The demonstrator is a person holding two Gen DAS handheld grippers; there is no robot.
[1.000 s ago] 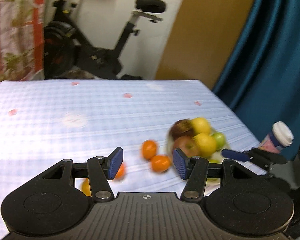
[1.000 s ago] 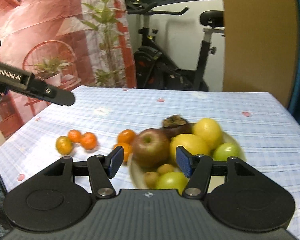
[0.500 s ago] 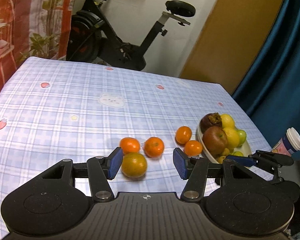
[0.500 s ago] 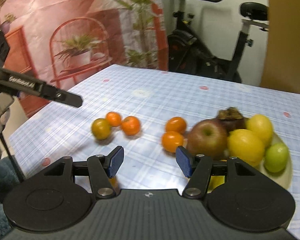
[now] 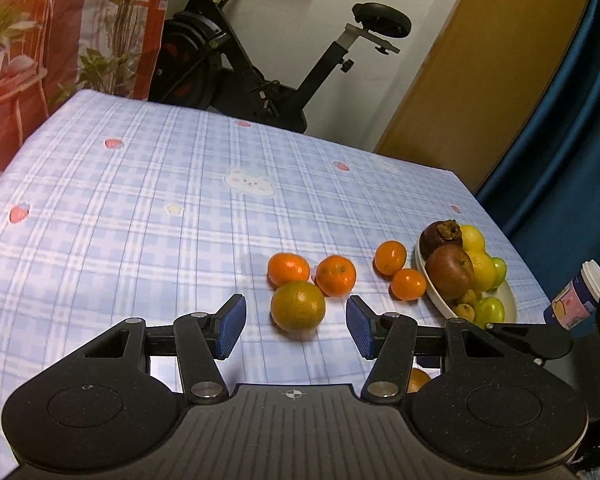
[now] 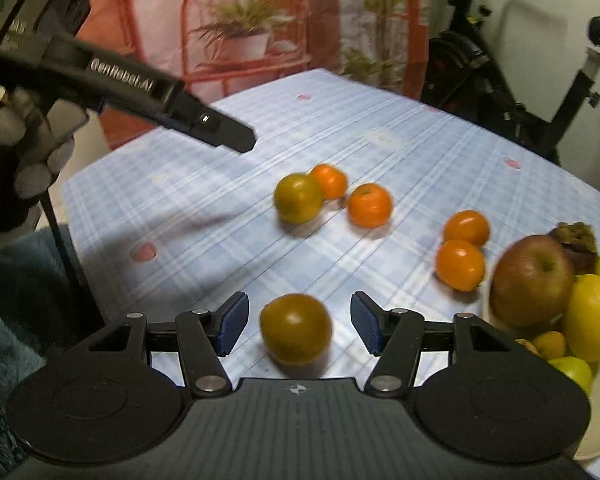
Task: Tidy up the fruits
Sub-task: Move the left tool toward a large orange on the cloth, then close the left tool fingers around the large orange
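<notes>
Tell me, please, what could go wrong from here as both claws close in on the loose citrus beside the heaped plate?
The greenish orange touches two tangerines; closing the open left claw on it could nudge them rolling. The other greenish fruit sits between the open right claw pads near the table edge; a glancing pinch might send it off. The plate is piled with an apple and lemons, so added fruit may tumble.

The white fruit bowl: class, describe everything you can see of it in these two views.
The white fruit bowl is a shallow, smooth oval dish, ceramic by its look, standing upright on the checked tablecloth near the table's right edge. It is heaped with a red apple, a dark brown fruit, lemons and small green fruits. One orange sits against its rim.
</notes>
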